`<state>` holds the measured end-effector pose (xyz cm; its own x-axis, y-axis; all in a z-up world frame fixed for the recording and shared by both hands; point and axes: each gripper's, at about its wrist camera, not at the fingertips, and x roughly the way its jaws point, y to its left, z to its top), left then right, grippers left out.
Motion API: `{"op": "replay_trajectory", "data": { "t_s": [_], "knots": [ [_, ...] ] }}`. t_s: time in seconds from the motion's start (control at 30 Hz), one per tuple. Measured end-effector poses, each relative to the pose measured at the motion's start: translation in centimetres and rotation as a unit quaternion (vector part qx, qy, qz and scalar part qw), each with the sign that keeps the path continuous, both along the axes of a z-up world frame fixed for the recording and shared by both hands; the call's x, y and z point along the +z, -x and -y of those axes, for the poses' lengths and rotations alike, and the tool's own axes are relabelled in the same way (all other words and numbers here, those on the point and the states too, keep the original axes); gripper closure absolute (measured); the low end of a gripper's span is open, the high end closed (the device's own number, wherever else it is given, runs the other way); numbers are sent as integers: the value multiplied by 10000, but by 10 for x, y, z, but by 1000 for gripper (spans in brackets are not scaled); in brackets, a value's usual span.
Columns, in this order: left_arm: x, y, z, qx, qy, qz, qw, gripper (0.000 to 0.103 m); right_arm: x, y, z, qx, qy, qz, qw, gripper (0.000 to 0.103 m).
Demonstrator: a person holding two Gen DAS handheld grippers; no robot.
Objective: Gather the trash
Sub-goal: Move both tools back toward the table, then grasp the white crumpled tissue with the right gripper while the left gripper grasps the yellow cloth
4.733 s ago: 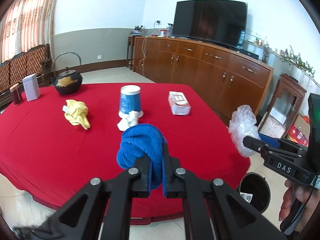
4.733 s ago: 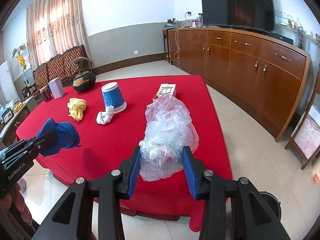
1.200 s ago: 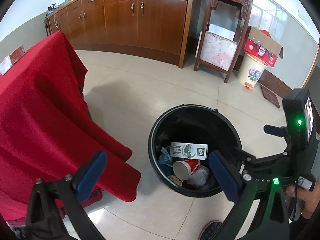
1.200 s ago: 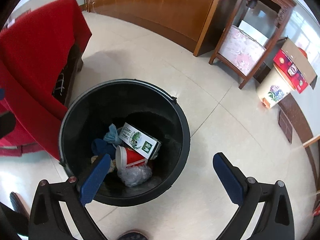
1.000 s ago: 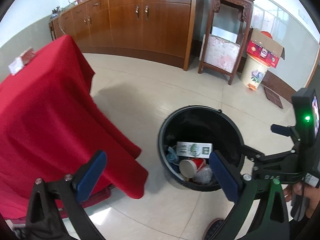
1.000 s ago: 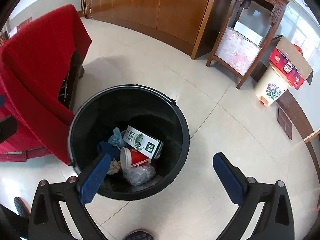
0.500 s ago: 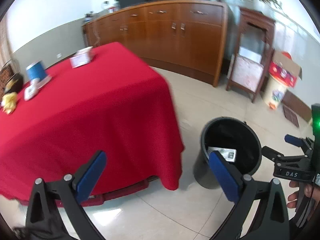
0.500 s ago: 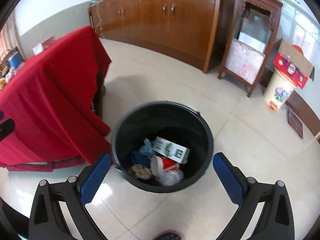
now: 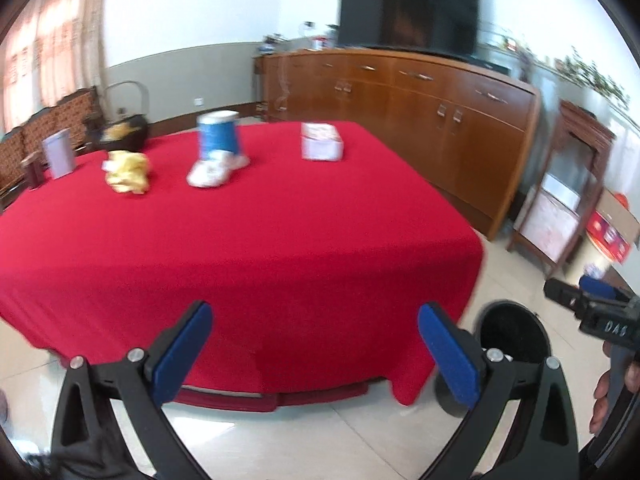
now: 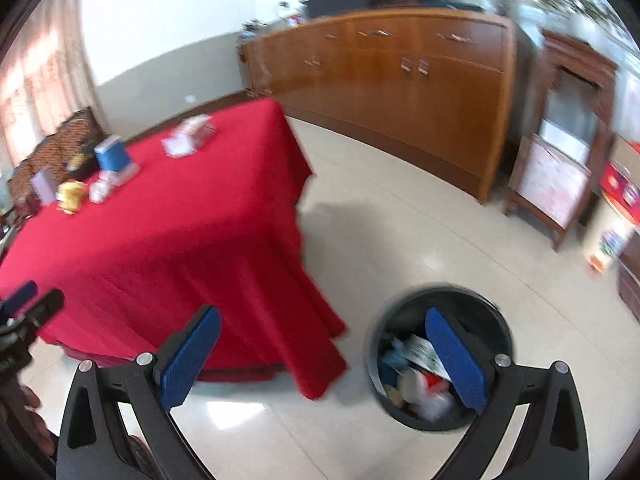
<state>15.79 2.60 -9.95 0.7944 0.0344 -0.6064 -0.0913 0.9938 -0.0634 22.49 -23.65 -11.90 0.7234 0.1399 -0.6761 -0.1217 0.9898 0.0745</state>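
My left gripper (image 9: 316, 352) is open and empty, in front of the near edge of the red table (image 9: 248, 240). On the table lie a crumpled yellow wad (image 9: 127, 176) and a crumpled white wad (image 9: 210, 172), the white one beside an upturned blue cup (image 9: 218, 138). My right gripper (image 10: 324, 360) is open and empty above the floor, near the black trash bin (image 10: 496, 320), which holds a box, a red cup, plastic and blue scraps. The bin also shows in the left wrist view (image 9: 516, 336).
A white box (image 9: 322, 145), a black kettle (image 9: 122, 130), a grey canister (image 9: 60, 156) and a small dark jar (image 9: 32, 168) stand on the table. A long wooden sideboard (image 9: 420, 92) with a TV, a small wooden stand (image 9: 568, 192) and a cardboard box (image 9: 612, 228) line the right side.
Both grippers have let go of their trash over the bin and opened. Both have since swung up and away from the bin toward the table; the views are motion-blurred.
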Motion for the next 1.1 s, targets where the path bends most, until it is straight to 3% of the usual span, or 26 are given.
{"op": "replay_trajectory", "data": {
  "t_s": [0.27, 0.57, 0.73, 0.87, 1.1],
  "knots": [
    [10, 9, -77, 694, -82, 75, 9975, 0, 34, -31, -118, 1018, -77, 319, 9943, 0],
    [21, -13, -151, 1113, -138, 249, 9934, 0, 38, -67, -245, 1916, 38, 399, 9806, 0],
    [21, -37, -178, 1235, -110, 320, 9918, 0, 31, -99, -292, 2077, -24, 277, 9778, 0],
    [16, -52, -191, 1245, -108, 307, 9917, 0, 14, -132, -323, 2117, -6, -12, 9773, 16],
    [5, -76, -215, 1351, -111, 117, 9907, 0, -8, -181, -355, 2099, -108, -375, 9769, 22]
  ]
}}
